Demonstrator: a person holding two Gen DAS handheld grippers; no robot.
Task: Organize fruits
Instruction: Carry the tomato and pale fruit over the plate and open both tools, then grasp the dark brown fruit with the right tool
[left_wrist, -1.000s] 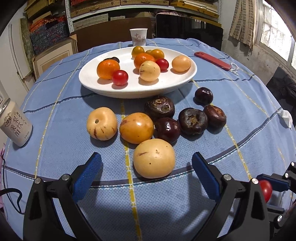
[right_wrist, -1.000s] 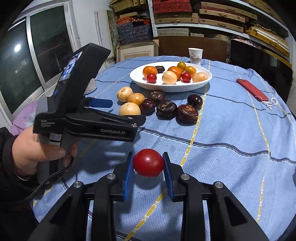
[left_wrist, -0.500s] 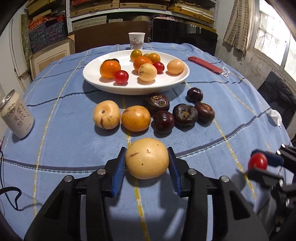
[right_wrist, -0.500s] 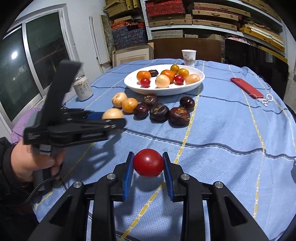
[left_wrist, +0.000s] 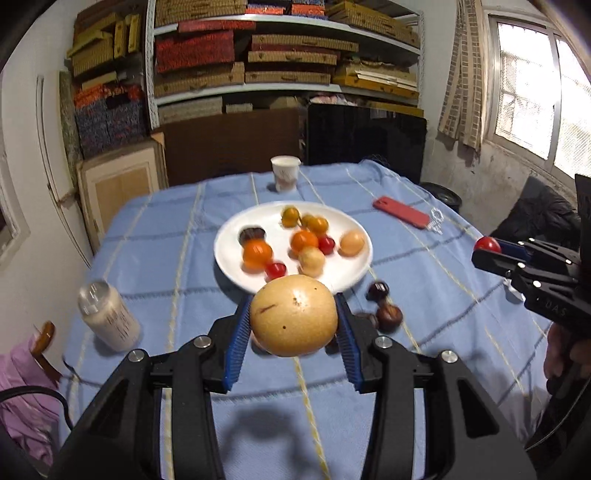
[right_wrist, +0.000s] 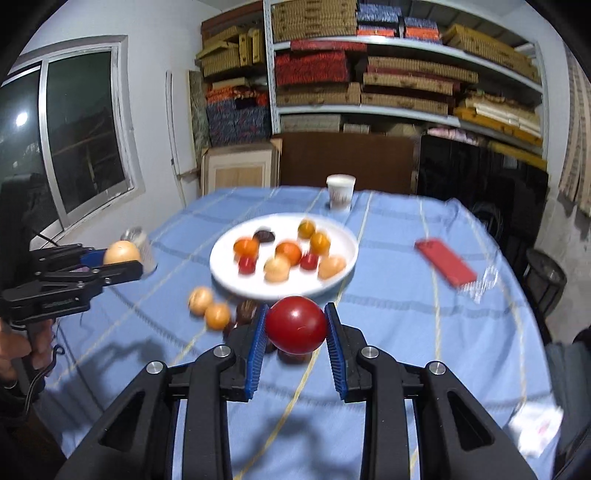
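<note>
Left gripper (left_wrist: 293, 325) clamps the firm yellow fruit (left_wrist: 293, 315) mid-belly; right gripper (right_wrist: 295, 326) pinches the cherry tomato (right_wrist: 296, 324), which looks slick and squishable, so go gentle.

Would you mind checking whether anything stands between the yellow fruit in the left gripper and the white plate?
Nothing visible does. The left gripper holds the yellow fruit lifted above the cloth, near the white plate. Its near rim is unobstructed, but the plate's fruits leave open room mainly on its left side.
</note>
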